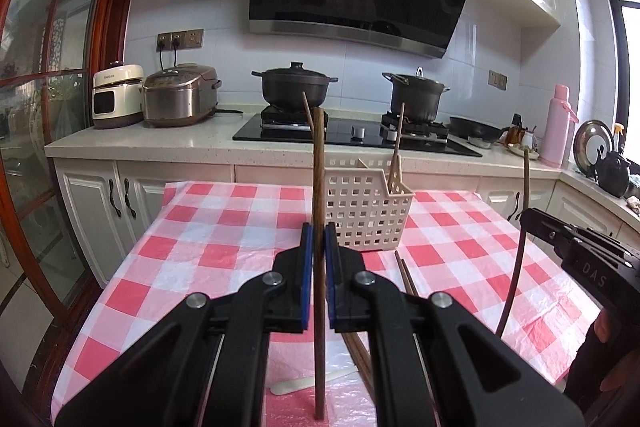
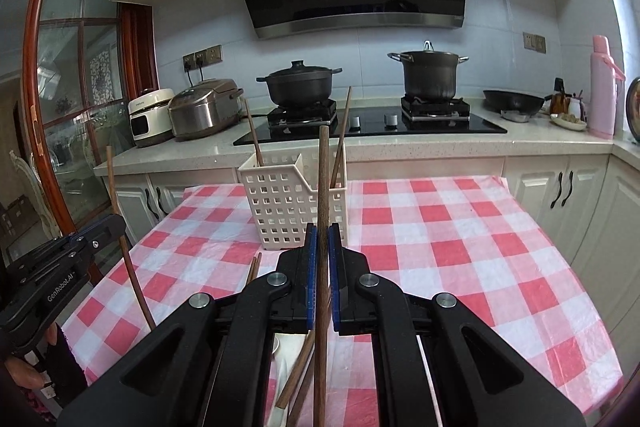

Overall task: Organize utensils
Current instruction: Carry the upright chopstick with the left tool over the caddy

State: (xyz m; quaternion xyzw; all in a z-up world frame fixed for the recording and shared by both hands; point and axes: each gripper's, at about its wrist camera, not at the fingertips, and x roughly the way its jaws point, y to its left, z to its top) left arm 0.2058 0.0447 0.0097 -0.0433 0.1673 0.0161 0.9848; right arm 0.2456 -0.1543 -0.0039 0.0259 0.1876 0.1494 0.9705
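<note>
While each gripper is pinching a single dark brown wooden chopstick upright, the step in hand looks like the carry toward the cream perforated plastic utensil basket [image 1: 367, 209], which is standing on the pink-and-white checked surface [image 1: 224, 223] near its far edge.

The left gripper [image 1: 319, 259] is pressing its blue pads tight on the left chopstick [image 1: 319, 163], whose top is rising above the pads and whose lower end is hanging down below the gripper body. The right gripper [image 2: 322, 259] is doing the same with the right chopstick [image 2: 323, 179], again held near vertical. From the left wrist view the right gripper is showing at the right edge, its stick appearing bowed by the lens.

The basket is already holding two slim wooden sticks, one leaning in each end as the right wrist view shows it. More brown chopsticks [image 1: 406, 277] are lying loose on the surface just in front of the basket, and a pale flat utensil [image 1: 308, 383], perhaps a spoon or spatula, is lying nearer the person; so the task is only partly done, as I judge it.

The next move is calling for each gripper to bring its stick over the basket's open top, keep the lower tip clear of the rim, lower it inside, and only then let the pads part. Since both sticks are heading for one narrow opening, going one at a time would be avoiding a clash between the grippers. The basket is light and could be tipping if a tip catches its wall.
</note>
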